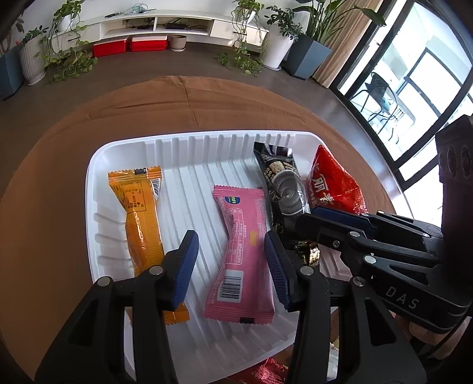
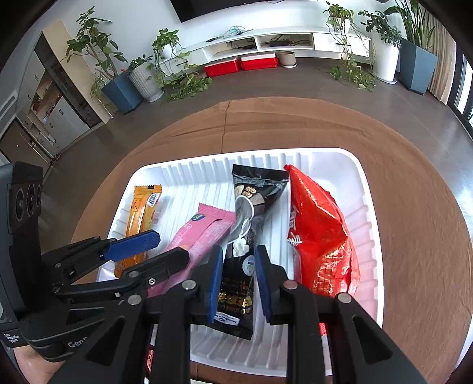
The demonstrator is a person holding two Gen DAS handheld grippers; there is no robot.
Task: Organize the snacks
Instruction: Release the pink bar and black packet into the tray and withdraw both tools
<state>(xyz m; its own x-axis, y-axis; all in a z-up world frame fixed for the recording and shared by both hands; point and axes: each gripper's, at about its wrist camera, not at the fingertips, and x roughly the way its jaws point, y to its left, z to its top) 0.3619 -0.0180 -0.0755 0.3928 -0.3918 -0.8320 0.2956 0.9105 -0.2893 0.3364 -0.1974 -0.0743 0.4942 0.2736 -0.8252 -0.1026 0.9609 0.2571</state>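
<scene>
A white ribbed tray (image 1: 88, 189) holds an orange snack bar (image 1: 139, 212), a pink snack pack (image 1: 239, 242), a black snack pack (image 1: 280, 183) and a red bag (image 1: 331, 183). My left gripper (image 1: 232, 265) stands open astride the pink pack, which lies flat on the tray; the left pad is clear of it. In the right wrist view my right gripper (image 2: 239, 283) is shut on the black pack (image 2: 251, 206), pads against its two long edges. The red bag (image 2: 319, 236) lies just right of it, the pink pack (image 2: 204, 233) just left. The two grippers are side by side.
The tray sits on a round table with a brown cloth (image 1: 53, 206). A red wrapper (image 1: 269, 372) peeks out under the tray's near edge. Beyond the table are dark floor, potted plants (image 2: 142, 76) and a low white shelf (image 1: 156, 23).
</scene>
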